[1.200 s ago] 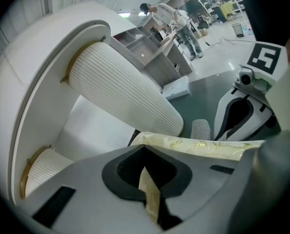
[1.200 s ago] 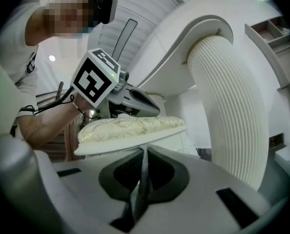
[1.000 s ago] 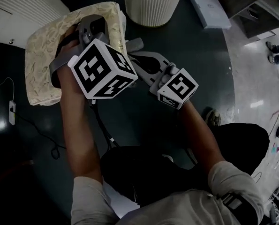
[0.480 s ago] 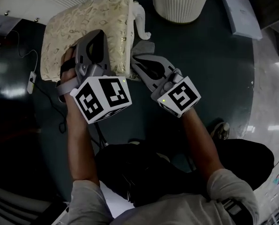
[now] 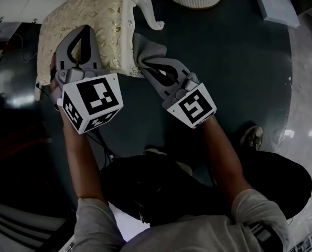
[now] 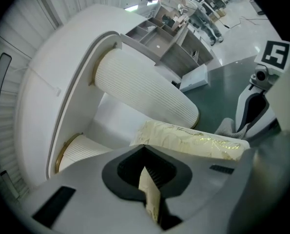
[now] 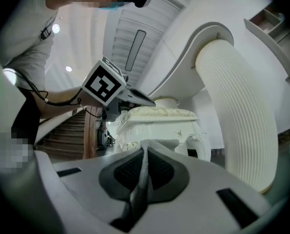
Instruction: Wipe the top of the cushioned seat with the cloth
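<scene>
Cloth (image 5: 148, 48) pinched in right gripper (image 5: 143, 65), cushion edge (image 5: 104, 8) in left gripper (image 5: 85, 34); flat, overlapping strokes would wipe best.

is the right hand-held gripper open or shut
Shut: the right hand-held gripper pinches the grey cloth between its closed jaws.

left tool (image 5: 85, 31): moved from seat's right edge toward its middle
seat (image 5: 106, 14): now higher in head view, leg (image 5: 149, 12) exposed
cloth (image 5: 145, 49): more visible, against seat's side
</scene>
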Available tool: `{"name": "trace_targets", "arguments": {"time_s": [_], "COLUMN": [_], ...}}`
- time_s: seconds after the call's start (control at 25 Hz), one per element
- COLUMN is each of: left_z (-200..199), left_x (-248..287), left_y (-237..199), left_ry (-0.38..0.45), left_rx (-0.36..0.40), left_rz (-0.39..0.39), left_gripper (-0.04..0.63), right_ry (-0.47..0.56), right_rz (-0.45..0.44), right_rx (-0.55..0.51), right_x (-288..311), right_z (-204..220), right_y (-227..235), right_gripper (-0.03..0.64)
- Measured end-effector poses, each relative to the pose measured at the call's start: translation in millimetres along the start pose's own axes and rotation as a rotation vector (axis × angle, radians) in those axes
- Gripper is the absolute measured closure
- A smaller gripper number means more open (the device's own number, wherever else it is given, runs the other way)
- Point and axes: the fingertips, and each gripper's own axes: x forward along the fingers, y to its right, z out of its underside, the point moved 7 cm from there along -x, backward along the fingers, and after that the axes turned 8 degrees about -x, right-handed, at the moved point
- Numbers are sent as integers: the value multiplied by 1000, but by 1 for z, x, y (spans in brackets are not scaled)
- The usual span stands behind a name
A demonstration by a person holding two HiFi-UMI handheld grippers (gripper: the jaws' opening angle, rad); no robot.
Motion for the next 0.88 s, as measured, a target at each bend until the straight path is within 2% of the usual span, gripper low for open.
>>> {"name": "trace_targets", "arguments": {"time_s": [0.24, 0.56, 0.76, 0.88], "left_z": [2, 1, 0, 0], "left_x": [1, -1, -1, -1], "left_y": [-1, 1, 1, 1], "left_ry": [-1, -5, -21, -22], "left_rx": [-13, -6, 13, 15], "left_rz": [-3, -7, -10, -17], "left_gripper": [584, 584, 584, 584], "right_ry": [5, -131, -150, -168], "right_rz": [-51, -69, -75, -78], "right_rx": [-20, -102, -68, -89], "right_x": [-3, -11, -12, -10], "right_z": [8, 31, 43, 49], "right_y": [-3, -4, -9, -9], "right_gripper": [603, 603, 603, 603]}}
